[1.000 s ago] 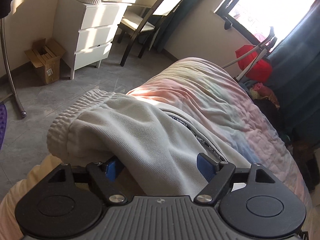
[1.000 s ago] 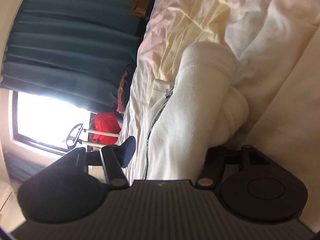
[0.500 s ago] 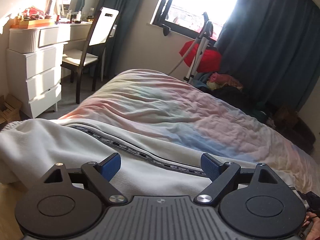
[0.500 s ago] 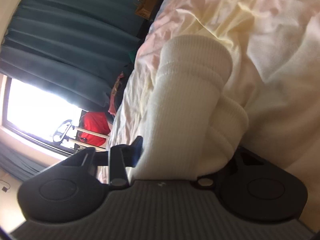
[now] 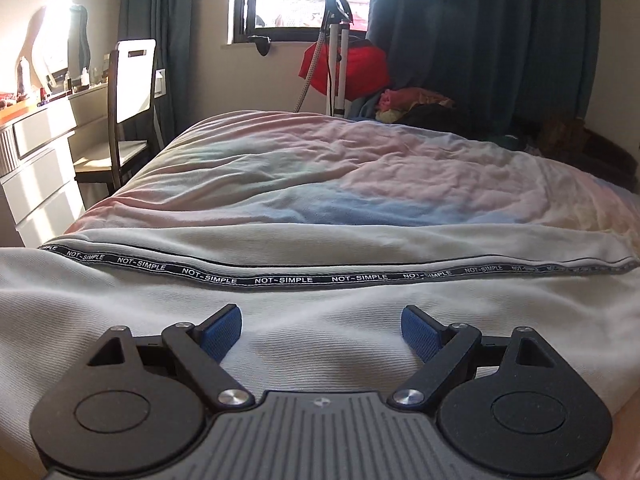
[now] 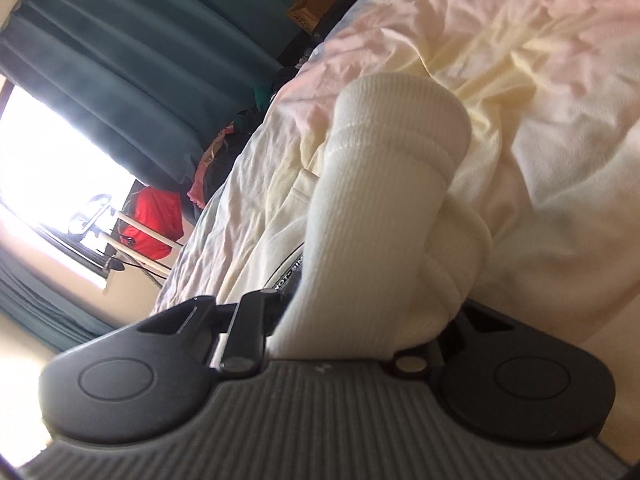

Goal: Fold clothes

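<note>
A pair of white ribbed sweatpants [image 5: 320,300] lies across the near side of the bed, with a black "NOT-SIMPLE" side stripe [image 5: 280,279] running left to right. My left gripper [image 5: 321,330] is open and empty, its blue pads just above the fabric. In the right wrist view, my right gripper [image 6: 368,316] is shut on the ribbed cuff end of the sweatpants [image 6: 384,216], which bunches up between the jaws and hides the fingertips.
The bed has a pastel pink, blue and yellow duvet [image 5: 360,184]. A white drawer unit [image 5: 36,176] and a chair [image 5: 128,108] stand to the left. A red bag [image 5: 352,68], a white stand and a clothes pile sit under the window by dark curtains.
My left gripper let go of the waistband and swung right to face across the bed; the pants now lie flat. My right gripper closed on the cuff.
</note>
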The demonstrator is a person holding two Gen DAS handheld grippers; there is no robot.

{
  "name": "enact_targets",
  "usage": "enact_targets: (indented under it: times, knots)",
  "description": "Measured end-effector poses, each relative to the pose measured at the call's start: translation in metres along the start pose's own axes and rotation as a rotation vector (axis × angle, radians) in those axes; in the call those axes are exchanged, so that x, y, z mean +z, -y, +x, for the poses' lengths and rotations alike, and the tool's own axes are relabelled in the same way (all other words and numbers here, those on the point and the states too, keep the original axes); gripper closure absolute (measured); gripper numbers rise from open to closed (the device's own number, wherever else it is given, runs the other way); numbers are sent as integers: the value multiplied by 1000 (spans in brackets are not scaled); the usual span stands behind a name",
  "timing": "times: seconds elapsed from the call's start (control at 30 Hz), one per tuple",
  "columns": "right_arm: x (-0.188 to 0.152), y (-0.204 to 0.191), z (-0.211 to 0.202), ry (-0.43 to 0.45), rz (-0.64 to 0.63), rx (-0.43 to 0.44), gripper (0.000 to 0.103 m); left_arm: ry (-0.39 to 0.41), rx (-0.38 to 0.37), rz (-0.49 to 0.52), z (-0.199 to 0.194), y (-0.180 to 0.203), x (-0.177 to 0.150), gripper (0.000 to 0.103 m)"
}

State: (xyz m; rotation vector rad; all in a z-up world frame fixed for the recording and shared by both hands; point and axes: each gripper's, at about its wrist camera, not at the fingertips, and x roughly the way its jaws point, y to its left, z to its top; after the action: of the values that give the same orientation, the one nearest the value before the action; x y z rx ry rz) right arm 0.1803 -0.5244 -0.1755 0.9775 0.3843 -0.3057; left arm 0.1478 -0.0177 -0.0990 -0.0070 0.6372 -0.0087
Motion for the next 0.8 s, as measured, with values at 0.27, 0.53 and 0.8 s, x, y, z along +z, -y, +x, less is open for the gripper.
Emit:
enact_targets:
  times: [0.27, 0.53, 0.8]
  knots:
    - [-8, -52, -20, 131, -306, -73, 82, -70, 21, 56, 16, 6, -10, 13]
    - [-56, -138, -69, 286, -701, 28, 87, -70, 6, 46, 13, 2, -5, 12]
    - [-206, -210, -108, 319, -1221, 216, 89, -2, -22, -89, -15, -29, 16, 12]
